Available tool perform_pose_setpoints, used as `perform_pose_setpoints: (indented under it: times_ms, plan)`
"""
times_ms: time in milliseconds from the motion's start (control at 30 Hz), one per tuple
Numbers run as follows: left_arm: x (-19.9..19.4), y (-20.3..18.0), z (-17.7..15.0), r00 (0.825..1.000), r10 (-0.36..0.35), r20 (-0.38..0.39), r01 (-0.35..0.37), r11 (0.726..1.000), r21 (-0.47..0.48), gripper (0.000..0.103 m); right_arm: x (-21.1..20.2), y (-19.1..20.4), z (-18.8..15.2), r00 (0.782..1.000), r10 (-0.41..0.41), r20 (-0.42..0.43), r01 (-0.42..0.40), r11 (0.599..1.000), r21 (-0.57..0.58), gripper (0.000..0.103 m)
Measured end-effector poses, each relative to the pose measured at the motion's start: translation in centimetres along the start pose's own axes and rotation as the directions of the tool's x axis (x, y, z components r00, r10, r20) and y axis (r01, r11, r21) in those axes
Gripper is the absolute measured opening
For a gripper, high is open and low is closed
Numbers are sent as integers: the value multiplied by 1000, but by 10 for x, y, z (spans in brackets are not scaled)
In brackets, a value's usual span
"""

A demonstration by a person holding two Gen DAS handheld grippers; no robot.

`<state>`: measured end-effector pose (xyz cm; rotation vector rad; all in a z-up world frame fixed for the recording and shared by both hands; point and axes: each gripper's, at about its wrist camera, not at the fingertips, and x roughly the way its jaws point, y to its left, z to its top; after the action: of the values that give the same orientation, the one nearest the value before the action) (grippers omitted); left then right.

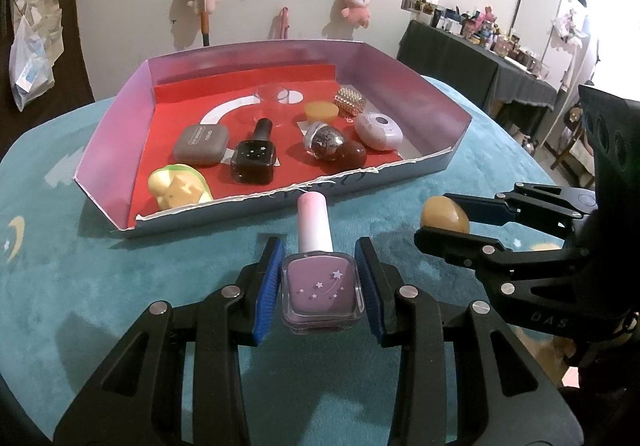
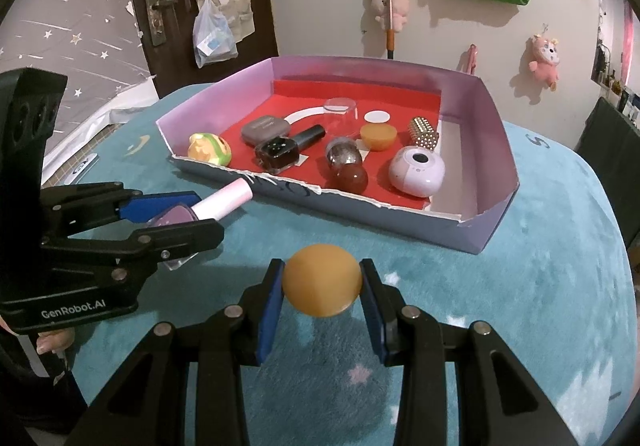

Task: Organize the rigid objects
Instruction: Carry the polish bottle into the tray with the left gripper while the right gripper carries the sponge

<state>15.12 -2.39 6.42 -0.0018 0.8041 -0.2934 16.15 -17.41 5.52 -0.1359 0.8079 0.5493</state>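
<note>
Left gripper (image 1: 320, 282) is clamped on a square glass nail polish bottle (image 1: 322, 288), lilac with a smooth white cap, held above the plush teal table cover (image 1: 120, 286). Right gripper (image 2: 322, 290) pinches a smooth amber egg-shaped stone (image 2: 322, 280). Beyond both, the shallow red-floored cardboard tray (image 2: 480, 230) holds small items, among them a black polish bottle (image 1: 254, 162).

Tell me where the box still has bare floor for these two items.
Bare floor lies along the box's right wall, beside the lilac case, and at the back left behind the grey compact. The middle, around the black polish bottle and brown ball, is crowded.
</note>
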Motion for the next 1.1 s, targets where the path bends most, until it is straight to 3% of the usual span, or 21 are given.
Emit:
perform_pose_setpoints:
  times_ms: [433, 667, 900, 1000, 1100]
  plan:
    - [-2, 1, 0, 1000, 4, -2, -4, 1000, -9, 35, 0, 1, 0, 1000, 4, -12, -4, 1000, -2, 40]
    - [-16, 8, 9, 999, -8, 36, 9, 1000, -24, 35, -6, 1, 10, 1000, 19, 16, -19, 1000, -1, 40]
    - [-28, 36, 70, 992, -33, 119, 38, 998, -40, 35, -7, -14, 71, 996, 44, 73, -46, 999, 19, 40]
    - [-7, 51, 105, 995, -45, 90, 47, 998, -28, 35, 11, -26, 109, 998, 44, 49, -46, 998, 35, 40]
    - [23, 61, 128, 999, -13, 31, 13, 1000, -17, 35, 41, -38, 143, 1000, 24, -15, -23, 998, 56, 40]
